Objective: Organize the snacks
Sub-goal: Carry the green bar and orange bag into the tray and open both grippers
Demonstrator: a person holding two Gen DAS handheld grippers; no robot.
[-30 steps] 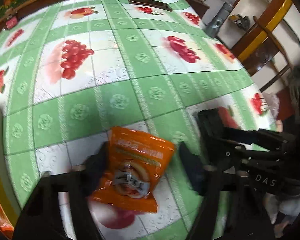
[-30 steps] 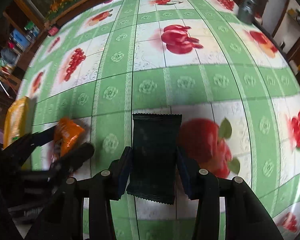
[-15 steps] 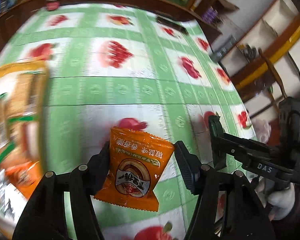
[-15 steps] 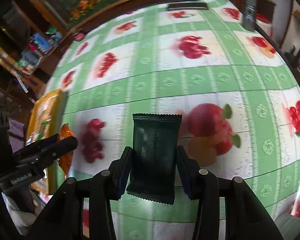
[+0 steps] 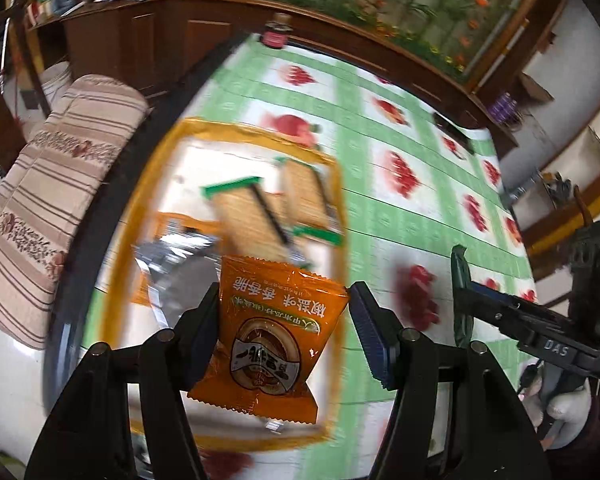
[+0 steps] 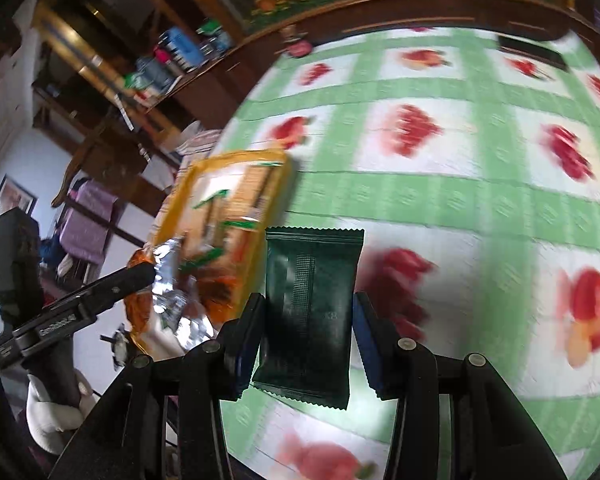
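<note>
Left tool (image 5: 284, 332) gripping orange packet (image 5: 268, 336); right tool's (image 6: 306, 332) dark-green packet (image 6: 310, 312) face-on only rightward.

Orange snack packet (image 5: 272, 332): sealed pouch with crimped edges, printed characters and a round emblem, held above the orange tray (image 5: 336, 200), clear of the desk (image 5: 380, 208).

Dark green snack packet (image 6: 310, 312): flat rectangular pouch with serrated end seams, upright, held above the desk just beside the tray's right edge.

Orange tray: rectangular, shallow, near the desk's left edge. Contents: cracker packs with green ends (image 5: 260, 216) and a silver foil packet (image 5: 180, 264), lying loosely overlapped.
</note>
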